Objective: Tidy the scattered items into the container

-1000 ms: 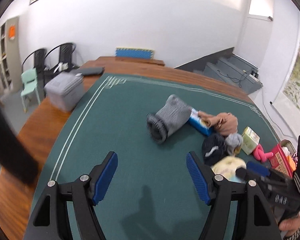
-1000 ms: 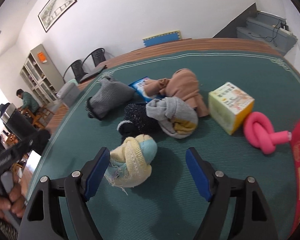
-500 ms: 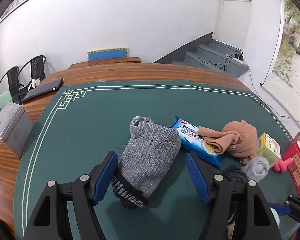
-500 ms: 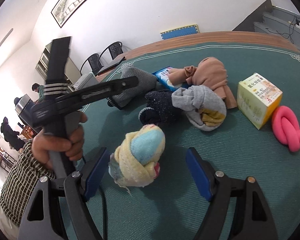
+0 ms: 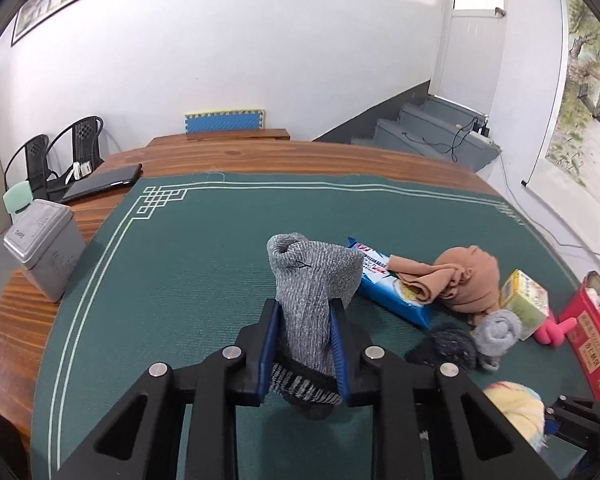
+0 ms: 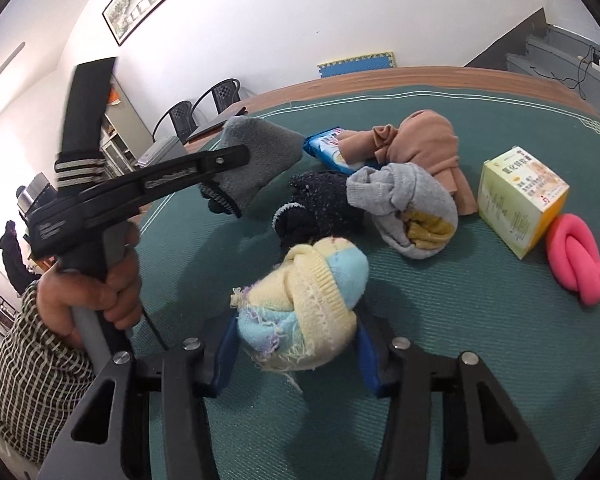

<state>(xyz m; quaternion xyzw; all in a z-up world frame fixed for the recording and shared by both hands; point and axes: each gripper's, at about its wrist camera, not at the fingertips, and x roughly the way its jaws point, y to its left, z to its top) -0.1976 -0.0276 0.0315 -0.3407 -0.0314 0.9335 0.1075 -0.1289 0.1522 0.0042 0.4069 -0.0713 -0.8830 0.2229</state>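
My left gripper (image 5: 303,346) is shut on a grey knitted sock (image 5: 312,292), which also shows in the right wrist view (image 6: 256,160). My right gripper (image 6: 296,354) is shut on a yellow and light blue rolled sock (image 6: 312,300), seen too in the left wrist view (image 5: 516,408). A red tin container (image 5: 592,340) stands at the right edge. On the green mat (image 5: 204,248) lie a tan cloth (image 6: 420,148), a blue packet (image 5: 388,288), a dark sock (image 6: 316,208), a grey and yellow sock (image 6: 412,208), a yellow box (image 6: 520,196) and a pink knotted tube (image 6: 576,264).
A grey lidded bin (image 5: 44,248) stands on the wooden table (image 5: 24,320) at the mat's left edge. A dark tablet (image 5: 104,182) lies at the far left corner. Black chairs (image 5: 56,152) stand beyond the table. The hand holding the left gripper (image 6: 96,292) fills the right view's left side.
Both grippers have closed: the left on the grey sock, the right on the yellow and blue sock. The left gripper moved forward onto the sock.
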